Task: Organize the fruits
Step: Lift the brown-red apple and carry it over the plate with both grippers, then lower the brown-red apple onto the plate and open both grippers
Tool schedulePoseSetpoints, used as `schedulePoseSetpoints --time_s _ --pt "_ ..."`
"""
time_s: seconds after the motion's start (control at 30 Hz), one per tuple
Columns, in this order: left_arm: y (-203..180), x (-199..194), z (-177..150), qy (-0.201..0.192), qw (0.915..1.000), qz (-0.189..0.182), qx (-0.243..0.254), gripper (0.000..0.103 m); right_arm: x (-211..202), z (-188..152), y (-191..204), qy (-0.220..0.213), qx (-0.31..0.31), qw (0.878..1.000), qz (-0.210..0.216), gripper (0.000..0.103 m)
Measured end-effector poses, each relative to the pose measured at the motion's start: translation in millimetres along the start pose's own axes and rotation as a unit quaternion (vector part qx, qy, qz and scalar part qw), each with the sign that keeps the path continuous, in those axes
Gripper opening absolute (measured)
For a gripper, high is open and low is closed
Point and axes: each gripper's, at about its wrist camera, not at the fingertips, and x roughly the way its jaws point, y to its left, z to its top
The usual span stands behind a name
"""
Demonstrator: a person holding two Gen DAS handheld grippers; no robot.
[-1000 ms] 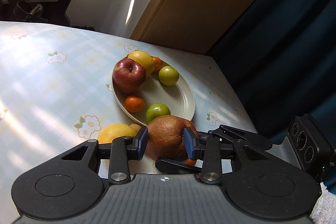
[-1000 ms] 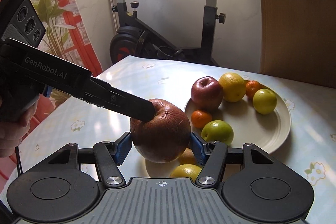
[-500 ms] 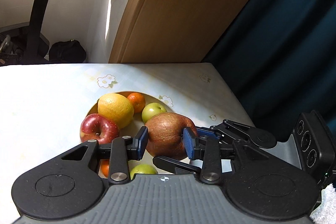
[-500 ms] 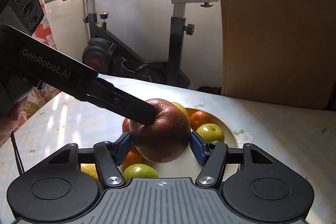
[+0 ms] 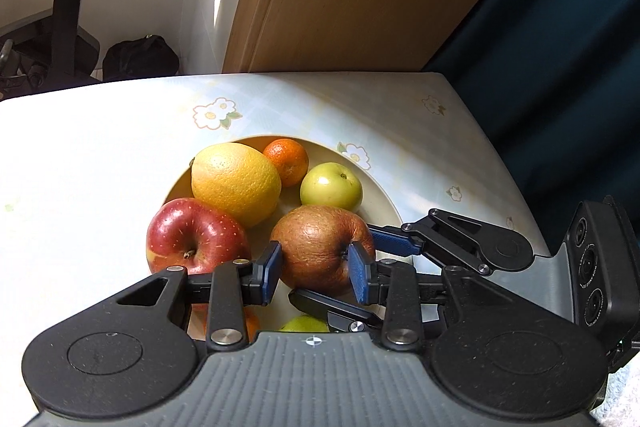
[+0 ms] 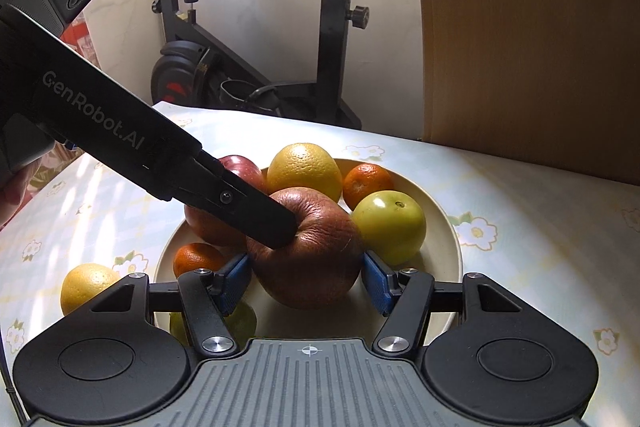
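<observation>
A wrinkled brown-red apple [image 5: 320, 243] is gripped from two sides over the cream plate [image 5: 384, 195]. My left gripper [image 5: 316, 267] is shut on it, blue pads pressing its flanks. My right gripper [image 6: 306, 279] is shut on the same apple [image 6: 316, 247], across its widest part. The left gripper's finger [image 6: 256, 215] lies against the apple's top in the right wrist view. In the plate are a red apple [image 5: 192, 231], a large yellow citrus [image 5: 236, 183], a mandarin [image 5: 286, 161] and a green apple [image 5: 331, 186]. I cannot tell whether the held apple touches the plate.
Another yellow citrus [image 6: 86, 287] lies on the flowered tablecloth left of the plate [image 6: 452, 239]. A second mandarin [image 6: 198, 259] and a green fruit [image 6: 240, 319] sit at the plate's near side. An exercise bike [image 6: 332, 39] and a wooden panel [image 6: 520, 47] stand beyond the table.
Both grippers carried the brown-red apple together from beside the plate's near edge to over its middle and lowered it. The plate's fruits now fill the view more closely.
</observation>
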Motion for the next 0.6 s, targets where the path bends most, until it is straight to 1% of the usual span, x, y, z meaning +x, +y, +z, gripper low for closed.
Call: schedulePoseSetpoints --time_s 0.07,0.23,0.4,0.5,0.6 --pt "-2.1 1.7 2.3 0.002 0.9999 0.008 0.009 0.037 3.3 1.4 1.2 0.001 -0.005 1.0 -0.007 0.057" --pt "-6.2 -0.6 4.1 0.001 0.9999 0.015 0.007 0.038 4.3 1.3 -0.3 -0.005 0.011 1.0 -0.012 0.057" --pt "-9.4 -13.3 1.3 -0.016 0.9996 0.01 0.019 0.039 3.1 -0.4 1.4 -0.008 0.012 1.0 -0.02 0.058" --pt "-11.1 -18.6 0.5 -0.024 0.9991 0.02 0.028 0.04 2.9 2.2 5.7 -0.007 0.011 0.999 -0.035 0.057" --pt "-9.6 -27.3 -0.1 -0.042 0.9982 0.031 0.031 0.042 -0.9 4.8 8.7 -0.011 0.018 0.999 -0.043 0.059"
